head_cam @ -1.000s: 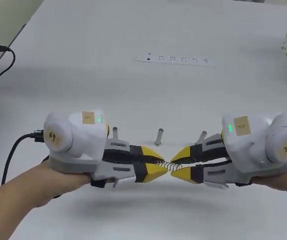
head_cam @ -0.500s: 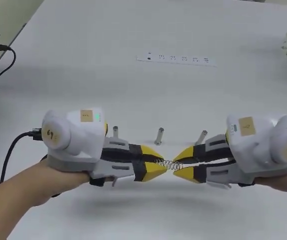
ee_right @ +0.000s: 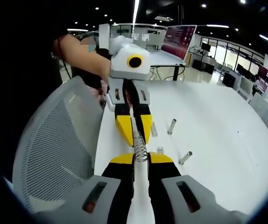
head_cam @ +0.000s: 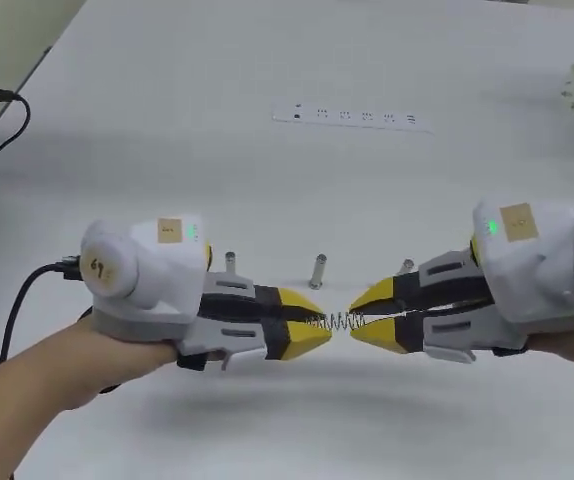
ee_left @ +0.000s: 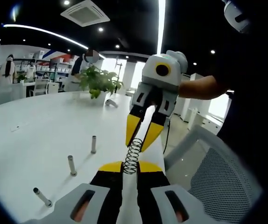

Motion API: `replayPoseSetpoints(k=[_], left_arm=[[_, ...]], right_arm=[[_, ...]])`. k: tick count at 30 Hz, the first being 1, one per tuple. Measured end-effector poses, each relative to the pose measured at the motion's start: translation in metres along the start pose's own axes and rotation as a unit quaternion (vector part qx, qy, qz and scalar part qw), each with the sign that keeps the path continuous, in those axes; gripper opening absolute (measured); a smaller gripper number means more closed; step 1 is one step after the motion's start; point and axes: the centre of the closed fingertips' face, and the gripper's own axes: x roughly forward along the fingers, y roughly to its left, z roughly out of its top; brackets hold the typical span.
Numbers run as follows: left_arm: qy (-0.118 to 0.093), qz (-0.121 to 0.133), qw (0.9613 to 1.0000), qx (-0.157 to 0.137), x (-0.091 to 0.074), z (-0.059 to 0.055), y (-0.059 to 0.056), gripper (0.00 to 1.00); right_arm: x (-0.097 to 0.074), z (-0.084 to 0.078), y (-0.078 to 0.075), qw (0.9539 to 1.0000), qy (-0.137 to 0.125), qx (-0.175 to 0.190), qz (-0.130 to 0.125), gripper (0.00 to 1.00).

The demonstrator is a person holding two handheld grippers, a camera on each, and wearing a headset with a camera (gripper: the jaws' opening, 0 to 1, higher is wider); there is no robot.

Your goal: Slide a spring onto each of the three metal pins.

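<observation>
In the head view, the left gripper [head_cam: 312, 322] and the right gripper [head_cam: 362, 318] meet tip to tip above the white table [head_cam: 167, 130]. Each has its jaws nipped narrow on one end of a thin spring [head_cam: 342, 321], which hangs in the air between them. The three metal pins [head_cam: 319, 270] stand bare in a row at about twelve o'clock from the spring. None has a coil on it yet. A power strip [head_cam: 352, 117] lies well beyond them.

In the left gripper view, the spring [ee_left: 133, 156] rises out of the closed yellow tips of that gripper [ee_left: 129, 167]. It runs to the right gripper [ee_left: 137, 144] at twelve o'clock. The pins [ee_left: 71, 165] are off at nine o'clock.

In the right gripper view, its own jaws [ee_right: 141, 159] pinch the near end of the spring [ee_right: 139, 145], and the left gripper [ee_right: 135, 140] holds the far end. Two pins [ee_right: 171, 126] show at two o'clock. Near them are what look like two loose coils [ee_right: 153, 129] on the table.

To my eye the hazard is the shared hold. If the hands drift apart, the coil may stretch and stay bent. If one claw lets go sharply, the spring could flick free and roll away. So slight a grip could also let it twist, and then it would meet a pin crooked and perhaps knock it over.
</observation>
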Motion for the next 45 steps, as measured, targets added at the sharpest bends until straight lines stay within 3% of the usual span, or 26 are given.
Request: replayPoseSetpoints(k=[8, 20, 45], left_arm=[[0.012, -0.002, 0.9999, 0.012, 0.002, -0.004, -0.002, 0.02], [0.011, -0.001, 0.9998, 0.017, 0.005, -0.003, -0.003, 0.02], [0.024, -0.004, 0.9993, 0.027, 0.007, -0.005, -0.007, 0.02]], right_arm=[[0.000, 0.024, 0.003, 0.9988, -0.044, 0.016, 0.010, 0.08], [0.005, 0.040, 0.004, 0.9955, -0.093, 0.014, -0.008, 0.07], [0.013, 0.047, 0.009, 0.9920, -0.125, -0.007, -0.018, 0.07]])
